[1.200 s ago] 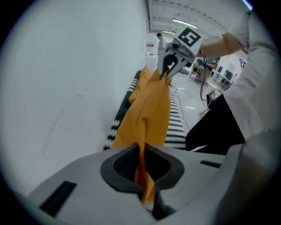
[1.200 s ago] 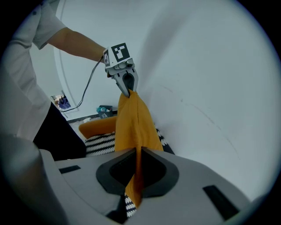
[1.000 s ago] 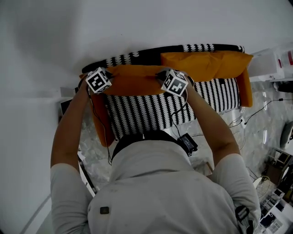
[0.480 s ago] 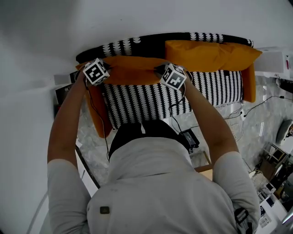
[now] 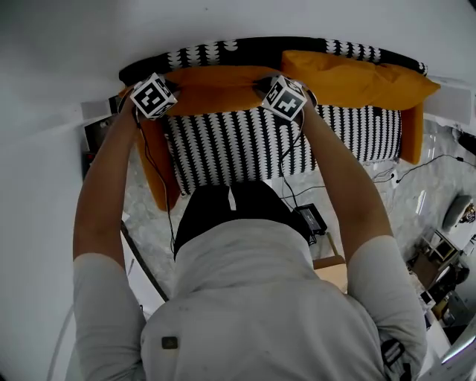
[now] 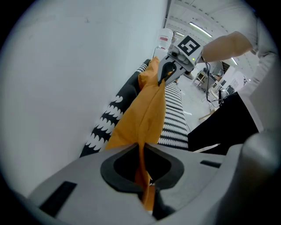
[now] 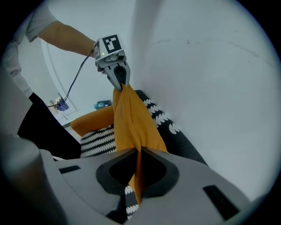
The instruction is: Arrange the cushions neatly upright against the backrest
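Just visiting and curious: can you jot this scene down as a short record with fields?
setting: patterned sofa by a white wall
left gripper: shut on the orange cushion, top edge
right gripper: shut on the same edge
orange cushion: hanging before the backrest
second cushion: against the backrest, further right, untouched

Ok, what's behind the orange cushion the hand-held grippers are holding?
The sofa's black-and-white backrest, its top strip showing above the held cushion, then the white wall. The backrest's lower part is covered by it.
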